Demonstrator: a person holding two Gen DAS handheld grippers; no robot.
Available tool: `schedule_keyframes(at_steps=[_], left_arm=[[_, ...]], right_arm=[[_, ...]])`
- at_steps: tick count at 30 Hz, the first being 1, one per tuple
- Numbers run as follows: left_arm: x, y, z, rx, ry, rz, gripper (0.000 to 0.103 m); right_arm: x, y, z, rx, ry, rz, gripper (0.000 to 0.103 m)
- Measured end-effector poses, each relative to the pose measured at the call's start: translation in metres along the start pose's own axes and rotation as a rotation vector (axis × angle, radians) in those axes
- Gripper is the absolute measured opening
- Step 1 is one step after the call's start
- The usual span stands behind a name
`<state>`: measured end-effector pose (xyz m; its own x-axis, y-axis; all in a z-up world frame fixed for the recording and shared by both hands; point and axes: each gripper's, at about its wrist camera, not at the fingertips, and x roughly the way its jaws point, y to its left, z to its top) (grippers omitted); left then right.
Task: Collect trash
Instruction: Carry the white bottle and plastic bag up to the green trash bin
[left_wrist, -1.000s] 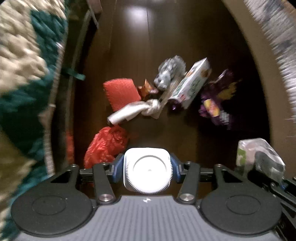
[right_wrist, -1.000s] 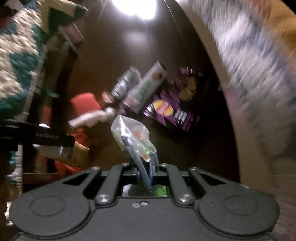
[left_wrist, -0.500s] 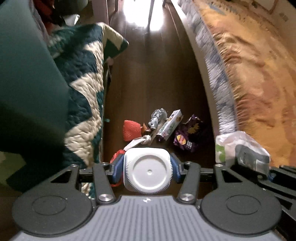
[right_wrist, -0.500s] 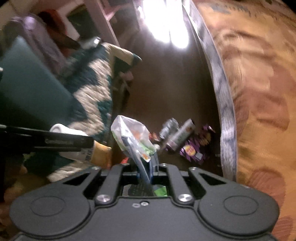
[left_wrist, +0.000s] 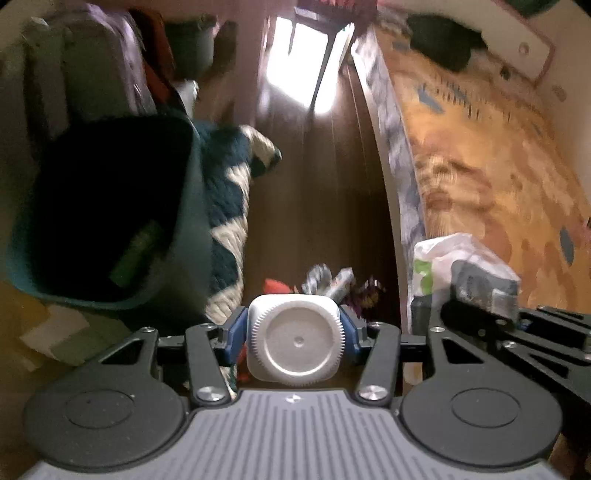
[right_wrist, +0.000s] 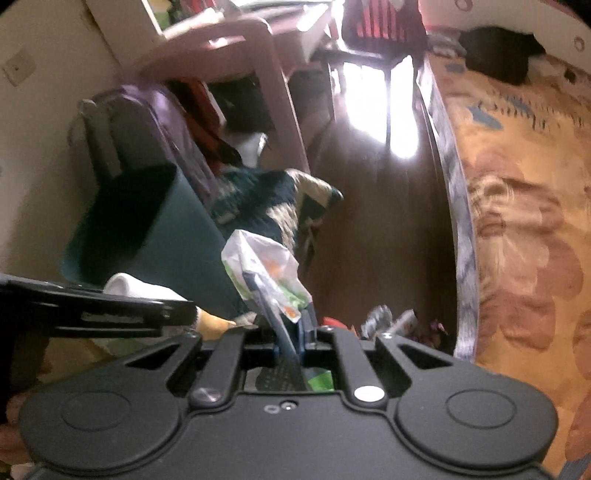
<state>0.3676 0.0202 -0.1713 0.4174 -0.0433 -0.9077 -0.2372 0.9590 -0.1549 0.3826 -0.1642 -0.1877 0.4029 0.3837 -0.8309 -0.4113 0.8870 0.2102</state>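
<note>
The left gripper (left_wrist: 294, 332) is clamped on a white bottle (left_wrist: 294, 343), its blue pads pressing the bottle's two sides; the wrist camera looks straight onto the ribbed cap. The right gripper (right_wrist: 295, 328) is pinched nearly shut on a crumpled plastic wrapper (right_wrist: 264, 269), which sticks up loosely above the fingertips. In the left view the same wrapper (left_wrist: 454, 266) shows at the right, beside the bottle.

The step in hand looks like carrying both pieces to the bin (left_wrist: 184, 206), a dark teal tub that stands to the left of both grippers, mouth open. Something green already lies inside it. In the right view the bin (right_wrist: 177, 236) sits just behind the bottle (right_wrist: 147, 291) and the left gripper's arm.

To do this well, each load should be brought fully over the bin's mouth before its jaws let go. The bottle is stiff and heavy enough to drop straight, so it can go first from the nearer hand. The wrapper is light and may cling to a pad or drift, so it is best lowered inside the rim and released there, perhaps with a small shake.

Beyond the bin lies a zigzag blanket (left_wrist: 232, 206), close against its wall; a careless release could land on it. Farther off on the dark floor (left_wrist: 317, 192) a pile of litter (left_wrist: 325, 282) remains beside the bed (left_wrist: 480, 155), so the task is likely only partly done.
</note>
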Motion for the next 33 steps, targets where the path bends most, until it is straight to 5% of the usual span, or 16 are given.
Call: schedule_keyframes(at_steps=[13,24,33], left_arm=[[-0.086,0.102,0.046,-0.09,-0.185,0.069,0.051],[-0.063,0.189,0.069,-0.141,-0.128,0.12,0.051],[-0.017,0.214,0.066,-0.112,-0.023,0.156,0.051]], right_arm=[[-0.006,0.116,0.072,-0.139,-0.059,0.069,0.008],[0.054,0.205,0.098,-0.243,0.003,0.087,0.008],[0.113,0.227,0.094,-0.258,0.109,0.048,0.008]])
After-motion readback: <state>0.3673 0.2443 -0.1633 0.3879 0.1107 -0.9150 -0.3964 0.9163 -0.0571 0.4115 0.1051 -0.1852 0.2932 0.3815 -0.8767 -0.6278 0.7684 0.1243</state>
